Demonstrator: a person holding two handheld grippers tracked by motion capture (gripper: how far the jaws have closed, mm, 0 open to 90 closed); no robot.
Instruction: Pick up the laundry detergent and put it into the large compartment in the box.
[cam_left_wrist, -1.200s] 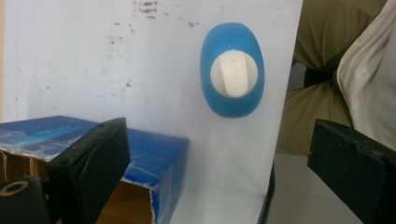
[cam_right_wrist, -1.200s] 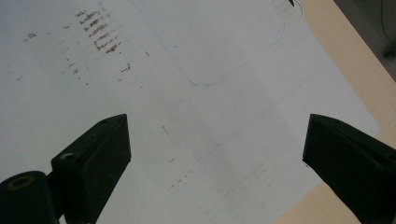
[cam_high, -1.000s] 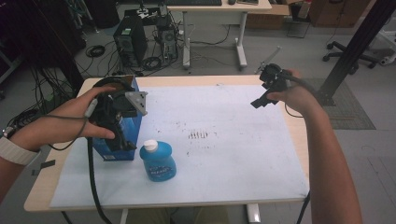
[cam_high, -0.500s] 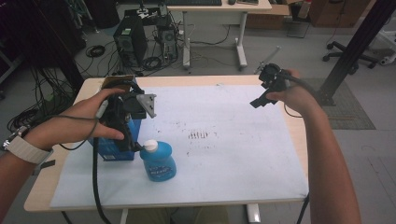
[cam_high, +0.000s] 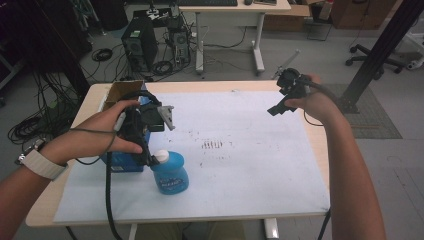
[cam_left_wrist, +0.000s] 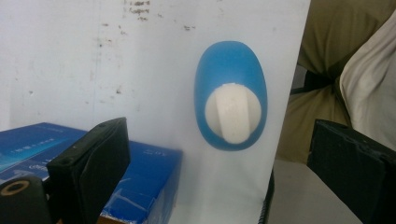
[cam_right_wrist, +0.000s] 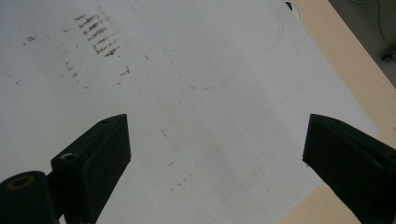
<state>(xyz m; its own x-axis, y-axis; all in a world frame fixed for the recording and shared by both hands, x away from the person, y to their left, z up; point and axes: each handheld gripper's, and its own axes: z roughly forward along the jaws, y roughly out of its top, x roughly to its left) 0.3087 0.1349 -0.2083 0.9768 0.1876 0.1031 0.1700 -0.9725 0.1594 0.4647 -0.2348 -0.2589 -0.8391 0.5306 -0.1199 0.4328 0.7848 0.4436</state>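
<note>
- Left gripper (cam_high: 150, 145) is hovering with jaws spread wide, gripping nothing.
- Blue bottle (cam_high: 170, 172) is standing upright on the white sheet (cam_high: 240, 165), just below and ahead of those jaws, beside the blue box (cam_high: 120, 162).
- Right gripper (cam_high: 285, 97) is hanging well apart, jaws likewise spread.

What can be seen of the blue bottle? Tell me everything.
The blue bottle stands upright on the white sheet near the table's front edge, just right of the blue box; whether they touch cannot be told. It looks like translucent blue plastic with an oval body, a front label too small to read, and a white flip cap, closed. The left gripper hangs above it with its jaws wide apart, holding nothing.
</note>
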